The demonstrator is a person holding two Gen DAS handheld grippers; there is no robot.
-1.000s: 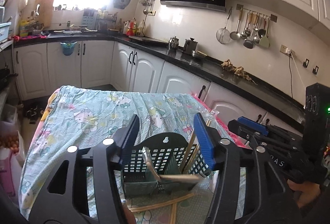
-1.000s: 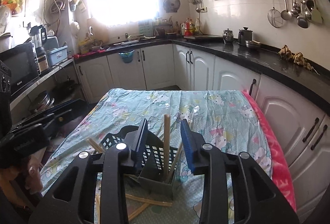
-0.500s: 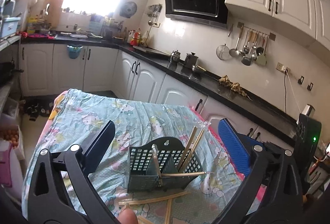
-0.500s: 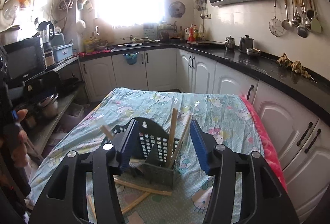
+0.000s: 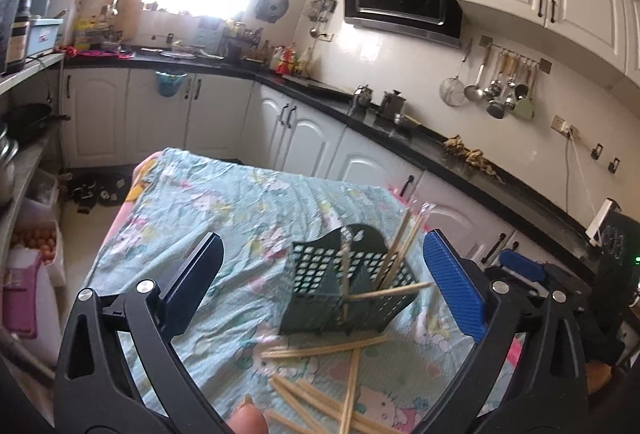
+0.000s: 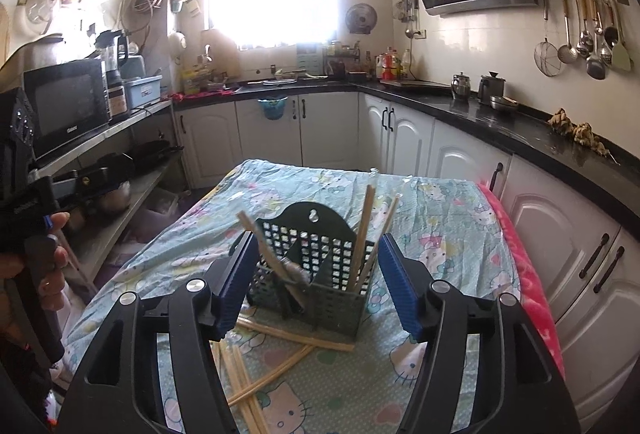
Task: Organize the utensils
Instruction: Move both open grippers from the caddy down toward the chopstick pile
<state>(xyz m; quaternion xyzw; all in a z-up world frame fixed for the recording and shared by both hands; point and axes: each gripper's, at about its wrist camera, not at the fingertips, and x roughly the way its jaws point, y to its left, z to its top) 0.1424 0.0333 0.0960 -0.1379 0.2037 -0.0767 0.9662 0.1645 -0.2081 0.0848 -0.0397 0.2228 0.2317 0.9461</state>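
Chopsticks (image 6: 280, 338) on cloth: light, stiff, slippery; pinch mid-shaft. Left gripper (image 5: 320, 286) wide open, empty. Right gripper (image 6: 316, 286) just opening, empty.

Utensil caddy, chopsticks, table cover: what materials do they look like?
Utensil caddy: likely molded plastic, dark green, matte; uniform grid of holes and a moulded hanging slot.
Chopsticks: probably bamboo or wood, pale tan, unfinished look; thin straight sticks, no shine.
Table cover: woven fabric, printed cartoon pattern; it creases and drapes over the edge.

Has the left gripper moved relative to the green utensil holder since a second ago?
Yes. The left gripper has backed away from the utensil holder; its jaws, just opened, hold nothing.
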